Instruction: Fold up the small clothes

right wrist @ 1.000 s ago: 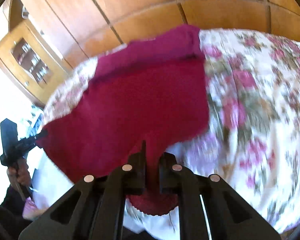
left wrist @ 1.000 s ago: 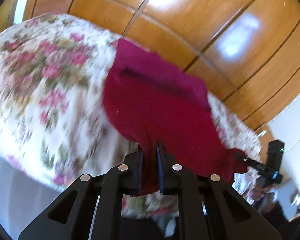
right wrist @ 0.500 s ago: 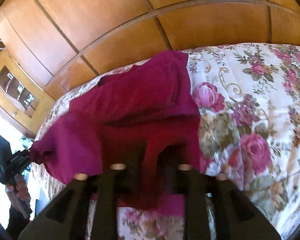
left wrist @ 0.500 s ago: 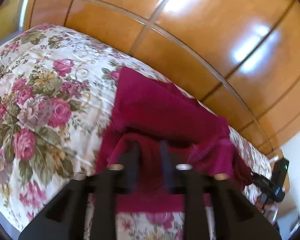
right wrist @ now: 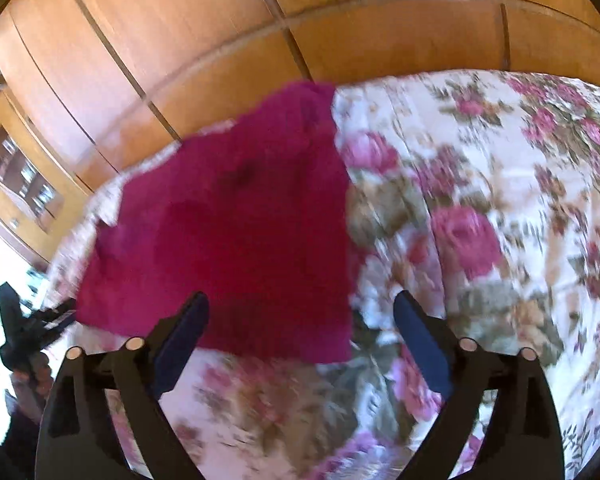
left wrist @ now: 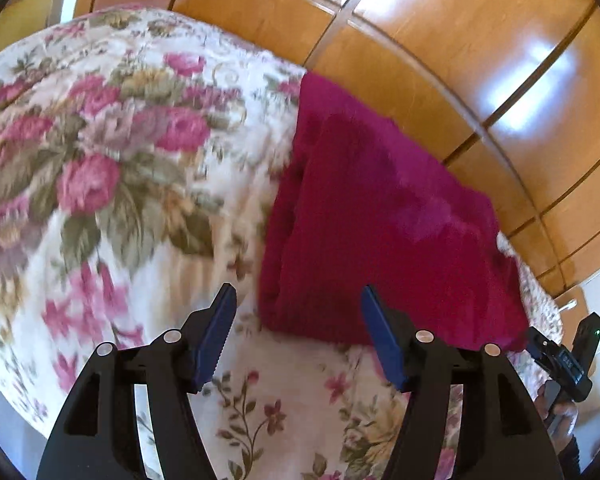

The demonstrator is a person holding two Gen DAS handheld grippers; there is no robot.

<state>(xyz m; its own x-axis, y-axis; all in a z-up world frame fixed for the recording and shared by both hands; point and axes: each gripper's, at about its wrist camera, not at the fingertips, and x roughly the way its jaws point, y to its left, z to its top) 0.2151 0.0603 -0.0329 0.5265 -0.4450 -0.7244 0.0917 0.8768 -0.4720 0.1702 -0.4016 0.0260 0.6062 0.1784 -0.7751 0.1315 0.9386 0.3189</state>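
Bed (left wrist: 112, 184) spread with a cream quilt printed in pink roses and green leaves; on it, flat and folded over itself, a magenta knit garment (left wrist: 380, 248), set near the edge closest to the wooden wardrobe doors (left wrist: 440, 60); elsewhere, bare floral quilt.
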